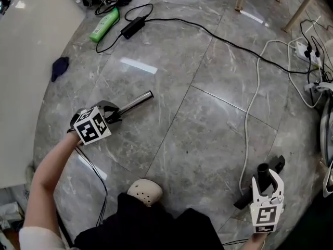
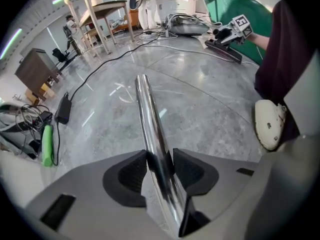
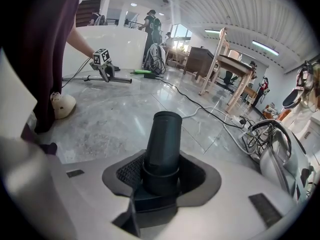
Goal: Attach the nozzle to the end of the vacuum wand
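Observation:
A chrome vacuum wand (image 1: 134,103) lies on the grey marble floor at the left. My left gripper (image 1: 112,113) points steeply down over its near part. In the left gripper view the wand (image 2: 147,119) runs between the two black pads, which press on both its sides; my left gripper (image 2: 160,166) is shut on it. At the lower right, my right gripper (image 1: 267,184) is shut on the black nozzle (image 1: 263,172). The nozzle's round neck (image 3: 162,144) stands up between the pads of my right gripper (image 3: 162,176). The two parts are far apart.
A white cable (image 1: 250,113) and a black cable (image 1: 208,33) cross the floor between the grippers. A green bottle (image 1: 104,25), a power adapter (image 1: 132,26) and a blue cloth (image 1: 60,67) lie at the back left. A white panel (image 1: 31,46) borders the left. My shoe (image 1: 144,190) is in front.

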### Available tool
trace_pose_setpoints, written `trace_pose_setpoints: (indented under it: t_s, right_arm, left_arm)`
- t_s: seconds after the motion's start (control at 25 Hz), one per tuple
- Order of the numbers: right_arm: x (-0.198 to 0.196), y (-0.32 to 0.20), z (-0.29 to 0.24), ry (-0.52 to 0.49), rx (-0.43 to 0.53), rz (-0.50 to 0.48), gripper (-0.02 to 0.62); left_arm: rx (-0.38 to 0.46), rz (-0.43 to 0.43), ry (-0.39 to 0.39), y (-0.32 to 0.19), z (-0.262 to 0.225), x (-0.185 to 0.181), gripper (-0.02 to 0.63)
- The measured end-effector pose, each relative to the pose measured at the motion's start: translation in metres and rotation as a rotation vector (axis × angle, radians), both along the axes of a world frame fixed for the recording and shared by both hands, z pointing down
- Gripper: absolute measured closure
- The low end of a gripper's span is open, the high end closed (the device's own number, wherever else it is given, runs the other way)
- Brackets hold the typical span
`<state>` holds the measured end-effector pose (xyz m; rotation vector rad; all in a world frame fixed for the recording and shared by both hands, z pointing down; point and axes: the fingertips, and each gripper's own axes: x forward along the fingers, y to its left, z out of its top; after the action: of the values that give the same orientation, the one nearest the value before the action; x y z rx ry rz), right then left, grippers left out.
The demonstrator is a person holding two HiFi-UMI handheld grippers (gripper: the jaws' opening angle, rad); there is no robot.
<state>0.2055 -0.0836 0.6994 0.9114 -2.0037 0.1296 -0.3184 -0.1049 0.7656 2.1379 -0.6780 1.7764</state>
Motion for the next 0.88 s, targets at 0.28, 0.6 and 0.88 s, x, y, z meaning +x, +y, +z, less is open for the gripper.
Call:
trace_pose_setpoints:
  t_s: [0.28, 0.6, 0.88]
  right_arm:
    - [-0.005, -0.002, 0.001, 0.029, 0.019, 0.007, 0.4]
    - [-0.007, -0.003, -0.006, 0.081, 0.052, -0.033, 0.4]
    - [-0.011, -0.003, -0.009, 0.133, 0.064, -0.091, 0.4]
  left_arm:
    - [0.083, 0.123, 0.148, -0.006, -0.048, 0.057, 0.437]
    - [0.165, 0.434, 0.2, -0.022, -0.074, 0.137, 0.4]
    - [0.137, 0.681, 0.3, -0.006, -0.071, 0.219, 0.38]
